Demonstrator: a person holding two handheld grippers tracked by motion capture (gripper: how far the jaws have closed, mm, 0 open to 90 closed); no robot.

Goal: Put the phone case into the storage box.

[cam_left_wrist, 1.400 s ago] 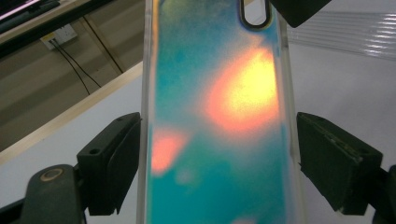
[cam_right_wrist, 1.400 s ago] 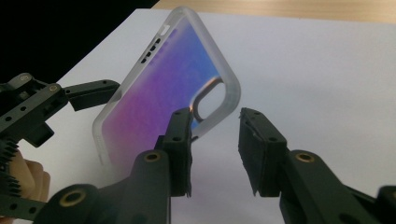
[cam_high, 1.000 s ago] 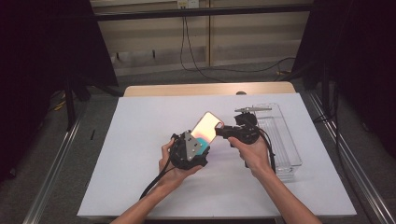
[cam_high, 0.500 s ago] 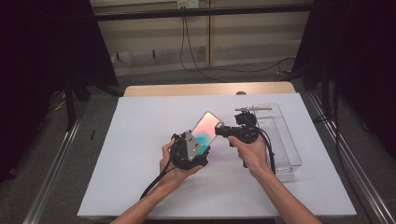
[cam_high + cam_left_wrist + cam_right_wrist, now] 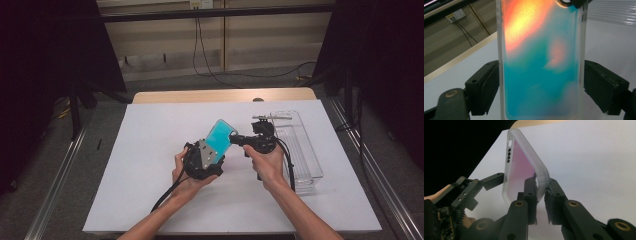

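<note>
An iridescent phone case (image 5: 220,138), teal with orange glare, is held tilted above the white table. My left gripper (image 5: 211,152) is shut on it, with a jaw pressed on each long side of the case (image 5: 541,62). My right gripper (image 5: 234,139) reaches in from the right. Its jaws have just been closing and now pinch the frosted rim at the case's upper corner (image 5: 541,176). In the right gripper view the case (image 5: 521,165) stands edge-on, its port holes showing, and the left gripper's fingers (image 5: 494,180) clamp it farther off.
A clear plastic tray (image 5: 300,150) lies on the white sheet (image 5: 150,130) just right of my right hand. The table's wooden far edge (image 5: 225,95) and metal rails (image 5: 370,165) border the workspace. Cables trail from both grippers toward the person.
The right gripper's jaws have drawn in onto the case's corner. The case's face shows teal now where it looked pale orange before. Both hands have stayed about where they were.
</note>
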